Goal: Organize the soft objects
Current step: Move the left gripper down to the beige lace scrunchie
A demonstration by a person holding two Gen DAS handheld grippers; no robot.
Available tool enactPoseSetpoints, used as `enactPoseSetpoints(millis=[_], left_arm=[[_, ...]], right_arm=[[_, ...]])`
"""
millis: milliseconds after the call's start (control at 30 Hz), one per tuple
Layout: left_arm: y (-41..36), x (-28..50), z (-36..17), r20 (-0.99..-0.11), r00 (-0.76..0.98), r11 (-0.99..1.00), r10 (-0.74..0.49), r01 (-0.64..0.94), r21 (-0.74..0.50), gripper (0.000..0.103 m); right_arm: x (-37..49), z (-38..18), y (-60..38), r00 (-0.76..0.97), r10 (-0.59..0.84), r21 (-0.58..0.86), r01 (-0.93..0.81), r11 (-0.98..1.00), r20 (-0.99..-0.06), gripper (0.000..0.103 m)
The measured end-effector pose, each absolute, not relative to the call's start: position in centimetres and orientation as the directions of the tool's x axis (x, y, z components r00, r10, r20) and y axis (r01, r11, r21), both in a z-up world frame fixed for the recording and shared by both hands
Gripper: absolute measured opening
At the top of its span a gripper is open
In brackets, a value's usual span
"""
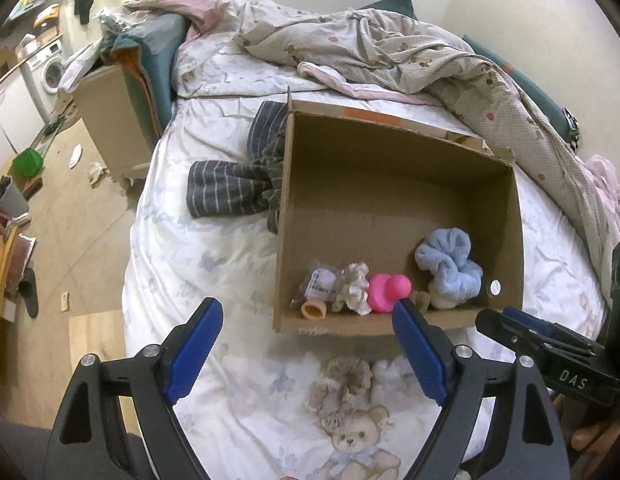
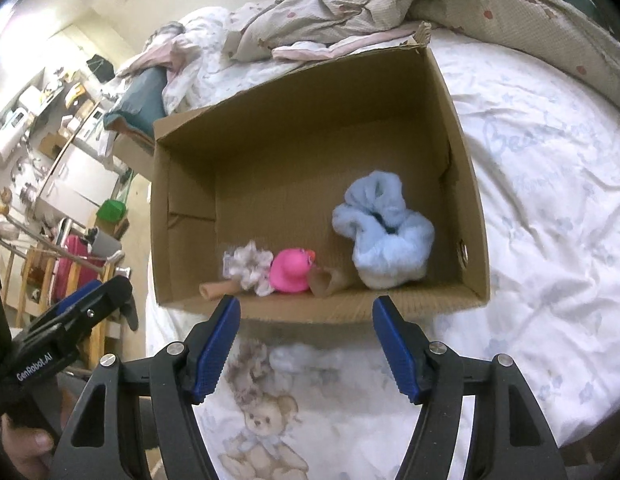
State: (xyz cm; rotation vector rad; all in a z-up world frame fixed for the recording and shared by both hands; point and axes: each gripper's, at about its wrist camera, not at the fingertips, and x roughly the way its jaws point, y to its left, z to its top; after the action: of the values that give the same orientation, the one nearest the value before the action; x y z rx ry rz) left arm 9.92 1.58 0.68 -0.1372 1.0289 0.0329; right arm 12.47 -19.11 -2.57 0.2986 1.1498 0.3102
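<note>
Just past the right gripper (image 2: 306, 316), the near wall of the cardboard box (image 2: 330, 308) cuts off the bottoms of the pink rubber duck (image 2: 290, 272), the frilly white scrunchie (image 2: 250, 266) and the tan tube (image 2: 214, 290) beside it. A beige scrunchie (image 1: 346, 384) and a white fluffy piece (image 1: 384, 372) lie on the sheet between the left gripper (image 1: 308, 316) fingers, both blurred, the white one partly behind the right-hand finger. A packet (image 1: 322, 284) in the box carries print too small to read. The striped grey garment (image 1: 230, 192), ahead and left, runs behind the box wall. The person's hand (image 1: 598, 440) is cut by the frame edge
</note>
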Motion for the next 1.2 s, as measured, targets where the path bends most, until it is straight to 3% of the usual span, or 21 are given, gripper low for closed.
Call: enactPoseSetpoints(millis=[567,1200], left_arm=[[1.7,4.9,-2.2,-0.91,0.412,0.987,-0.041,-0.125,-0.101,0.085],[2.1,5.2,-4.6,-0.933,0.359,0.98,-0.038,-0.171,-0.106,0.084]], right_arm=[[7.7,-4.5,-19.2,0.309,0.383,0.389,-0.045,0.92,-0.87,0.072],[7.9,-6.9,-18.2,0.213,0.411,0.412,-0.043,0.91,-0.886,0.072]])
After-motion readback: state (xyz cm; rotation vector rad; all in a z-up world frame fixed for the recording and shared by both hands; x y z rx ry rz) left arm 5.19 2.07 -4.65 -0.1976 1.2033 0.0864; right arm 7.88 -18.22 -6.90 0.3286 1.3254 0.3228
